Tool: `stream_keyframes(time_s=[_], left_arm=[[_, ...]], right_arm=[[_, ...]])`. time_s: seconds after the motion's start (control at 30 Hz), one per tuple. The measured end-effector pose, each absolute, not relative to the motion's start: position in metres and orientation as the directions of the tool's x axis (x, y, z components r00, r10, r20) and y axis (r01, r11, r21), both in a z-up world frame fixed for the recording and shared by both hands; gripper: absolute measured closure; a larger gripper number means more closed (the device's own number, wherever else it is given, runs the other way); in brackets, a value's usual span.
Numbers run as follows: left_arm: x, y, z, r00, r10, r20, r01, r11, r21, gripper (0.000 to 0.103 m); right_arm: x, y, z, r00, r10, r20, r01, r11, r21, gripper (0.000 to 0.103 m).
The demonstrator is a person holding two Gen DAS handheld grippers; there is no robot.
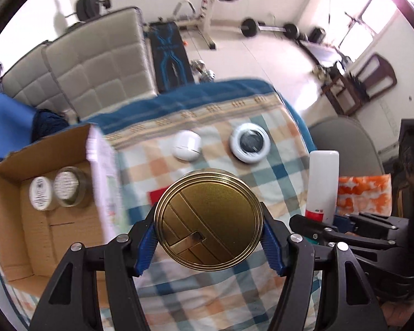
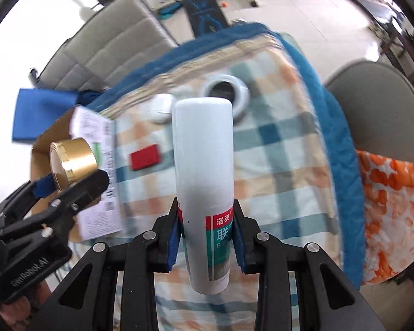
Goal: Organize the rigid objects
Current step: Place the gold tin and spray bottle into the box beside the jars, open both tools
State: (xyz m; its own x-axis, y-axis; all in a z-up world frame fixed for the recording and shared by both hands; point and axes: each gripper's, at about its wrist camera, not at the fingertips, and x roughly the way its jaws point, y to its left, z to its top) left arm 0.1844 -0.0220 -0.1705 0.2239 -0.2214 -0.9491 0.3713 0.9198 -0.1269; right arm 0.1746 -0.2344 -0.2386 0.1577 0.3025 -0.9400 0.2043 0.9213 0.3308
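Note:
My left gripper [image 1: 208,244] is shut on a round gold tin [image 1: 208,220] and holds it above the checked cloth, right of the cardboard box [image 1: 13,220]. The gold tin also shows in the right wrist view [image 2: 73,162], over the box's edge. My right gripper [image 2: 207,237] is shut on a white bottle [image 2: 204,179] with a red and green label, held upright above the cloth. The bottle also shows at the right in the left wrist view [image 1: 323,184]. The box holds two small round jars [image 1: 56,190].
On the checked cloth [image 1: 262,198] lie a white case [image 1: 186,145], a white ring-shaped round object with a dark centre [image 1: 250,142] and a small red block [image 2: 145,156]. A grey chair [image 2: 386,104] and an orange patterned cloth [image 2: 394,220] stand at the right.

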Motion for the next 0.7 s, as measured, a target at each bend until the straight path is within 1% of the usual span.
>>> stream_keyframes(time_s=[0.1,0.23,0.33,0.4,0.57,0.7], left_arm=[[0.189,0.019,-0.151,0.270,-0.209,-0.940,0.326,0.938,-0.115,0.040],[0.190,0.078,-0.135,0.311,-0.181,-0.933,0.254,0.962,-0.102,0.040],[0.192,0.126,-0.134,0.320,-0.155,-0.935,0.195,0.976,-0.095,0.040],[0.193,0.157,-0.136,0.315,-0.144,-0.938,0.156,0.983,-0.098,0.040],[0.200,0.221,-0.150,0.297,-0.100,-0.949,0.086,0.993,-0.078,0.040],[0.208,0.261,-0.175,0.262,-0.074,-0.962,0.060,0.996,-0.060,0.040]], right_arm=[[0.185,-0.199,-0.223,0.169,0.327,-0.930,0.157,0.922,0.353,0.068],[0.203,-0.129,-0.204,0.175,0.368,-0.913,0.086,0.919,0.386,0.068],[0.212,-0.081,-0.202,0.161,0.405,-0.900,0.055,0.907,0.417,0.068],[0.221,-0.049,-0.203,0.154,0.399,-0.904,0.033,0.912,0.408,0.068],[0.243,0.018,-0.222,0.112,0.365,-0.924,0.016,0.929,0.369,0.068],[0.258,0.060,-0.255,0.067,0.316,-0.946,0.012,0.948,0.318,0.068]])
